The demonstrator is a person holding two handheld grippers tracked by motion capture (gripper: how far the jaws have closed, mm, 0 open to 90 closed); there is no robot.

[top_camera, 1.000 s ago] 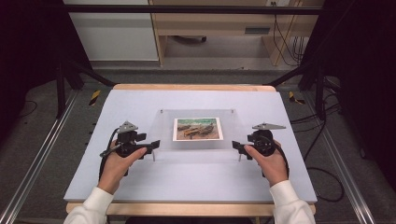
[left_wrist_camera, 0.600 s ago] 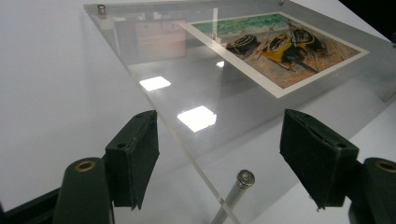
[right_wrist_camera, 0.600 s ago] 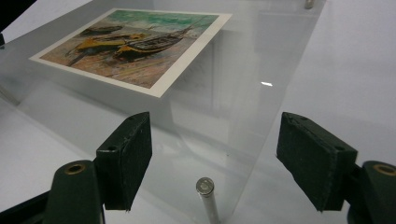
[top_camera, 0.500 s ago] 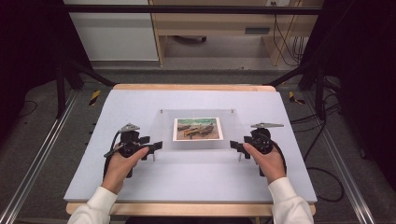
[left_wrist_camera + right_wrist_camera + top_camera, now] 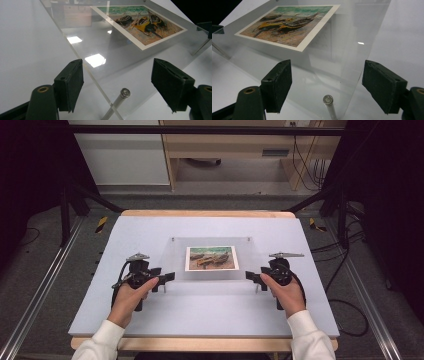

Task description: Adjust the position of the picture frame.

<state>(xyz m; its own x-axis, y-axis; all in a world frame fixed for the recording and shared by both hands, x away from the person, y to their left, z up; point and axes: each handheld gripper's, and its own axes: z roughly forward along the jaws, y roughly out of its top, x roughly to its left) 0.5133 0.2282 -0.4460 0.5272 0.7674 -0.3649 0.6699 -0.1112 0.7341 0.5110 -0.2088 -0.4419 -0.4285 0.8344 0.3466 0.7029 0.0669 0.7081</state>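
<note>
A clear acrylic plate stands on thin metal pins above the white table, with a picture of beached boats under it. My left gripper is at the plate's near left corner. In the left gripper view the gripper is open, with the corner and a pin between its jaws and untouched. My right gripper is at the near right corner. It is also open around the plate edge and a pin. Both pairs of jaws have just been opening a little.
The white table top has a wooden rim at front and back. Dark floor, metal rails and cables lie on both sides. A wooden bench stands beyond the table.
The left gripper has edged slightly right, toward the plate's corner. The right hand has kept still.
</note>
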